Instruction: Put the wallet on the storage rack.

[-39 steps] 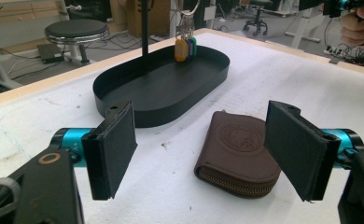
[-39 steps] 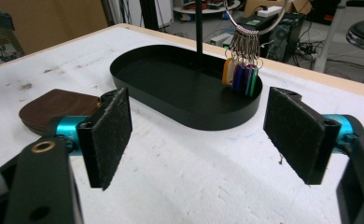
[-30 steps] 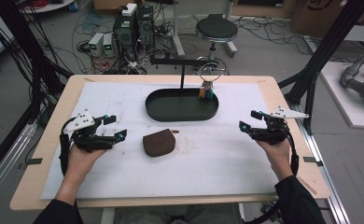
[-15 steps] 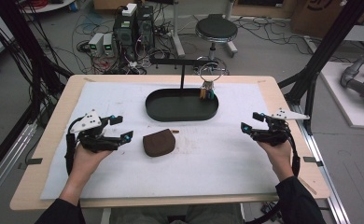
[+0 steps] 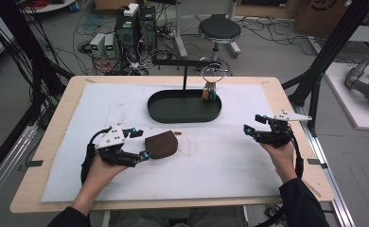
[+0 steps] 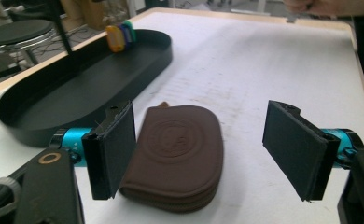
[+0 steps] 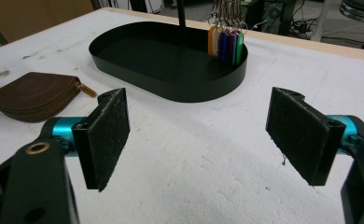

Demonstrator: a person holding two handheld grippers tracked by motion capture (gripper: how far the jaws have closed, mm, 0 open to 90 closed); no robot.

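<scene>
The brown zip pouch (image 5: 161, 146) lies flat on the white sheet of the surface (image 5: 220, 161), on the person's side of the black oval tray (image 5: 184, 106), which serves as the landmark here. Nearest the person, the left claw (image 5: 139, 143) stands released just at the pouch's edge, its pads spread wide; in the left gripper view the pouch (image 6: 178, 158) sits between the two pads, close against one pad (image 6: 111, 149) and apart from the other, with nothing pinched. The right claw (image 5: 250, 129) hovers off to the tray's other side, well apart from the pouch, also released with its pads wide and nothing between them. In the right gripper view the pouch's zip pull (image 7: 87, 90) points toward the tray (image 7: 171, 88). Farther off, a bunch of coloured key tags (image 5: 209, 92) hangs at the tray's far end from a black stand (image 5: 184, 71).
</scene>
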